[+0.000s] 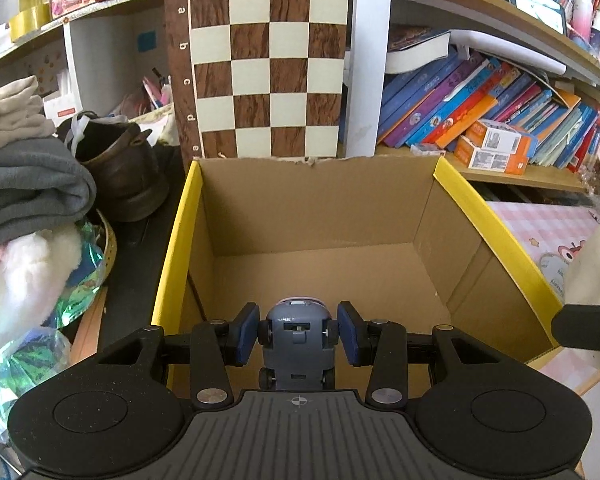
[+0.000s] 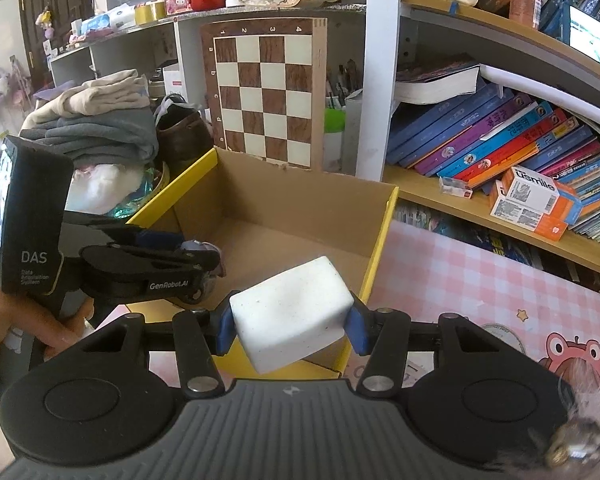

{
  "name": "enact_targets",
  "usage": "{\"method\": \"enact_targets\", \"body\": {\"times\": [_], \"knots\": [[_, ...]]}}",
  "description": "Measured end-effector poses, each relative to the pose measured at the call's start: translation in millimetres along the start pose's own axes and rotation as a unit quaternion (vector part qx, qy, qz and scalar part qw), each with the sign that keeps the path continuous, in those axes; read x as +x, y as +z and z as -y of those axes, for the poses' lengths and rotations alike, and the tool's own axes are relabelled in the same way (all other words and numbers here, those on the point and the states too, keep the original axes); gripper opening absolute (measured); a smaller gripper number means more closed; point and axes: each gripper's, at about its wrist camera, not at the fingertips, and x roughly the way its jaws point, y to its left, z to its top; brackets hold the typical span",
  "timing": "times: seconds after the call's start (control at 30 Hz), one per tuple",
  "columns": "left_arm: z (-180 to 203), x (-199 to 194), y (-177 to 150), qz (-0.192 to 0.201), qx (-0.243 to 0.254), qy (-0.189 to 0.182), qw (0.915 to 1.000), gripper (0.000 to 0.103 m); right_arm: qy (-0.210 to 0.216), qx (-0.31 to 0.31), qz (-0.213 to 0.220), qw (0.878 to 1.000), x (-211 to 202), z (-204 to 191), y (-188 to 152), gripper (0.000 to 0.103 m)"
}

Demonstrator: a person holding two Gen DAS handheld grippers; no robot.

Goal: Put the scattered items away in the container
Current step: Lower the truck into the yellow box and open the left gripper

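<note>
The cardboard box (image 1: 320, 216), yellow-taped along its side rims, fills the centre of the left wrist view, and what I can see of its floor is bare. My left gripper (image 1: 298, 334) has its blue pads standing just off either side of a small grey toy car (image 1: 296, 336), seen underside up with its wheels showing; there is a sliver of gap on each side, so I cannot tell whether the pads are pinching it or have let go of it. It sits over the near end of the box, inside the rim line. My right gripper (image 2: 292, 326) is clamped on a white foam block (image 2: 292, 312), tilted, in the lower middle of the right wrist view above the box's near right corner, part over the rim and part over the pink checked desk (image 2: 460, 280). My judgement is that the block is the riskier one: released here it could catch the yellow edge and tumble onto the desk. The squashy foam may also spring sideways as the pads part. The two grippers are close together over one opening, so they could knock each other.
</note>
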Motion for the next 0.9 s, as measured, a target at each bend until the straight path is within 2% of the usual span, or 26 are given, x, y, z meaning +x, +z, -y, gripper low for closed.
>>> {"method": "enact_targets", "body": {"times": [0.9], "knots": [[0,4,-4,-0.006,0.023,0.024,0.9994,0.041,0.003,-0.017,-0.013,1.0,19,-2,6,0.051]]}}
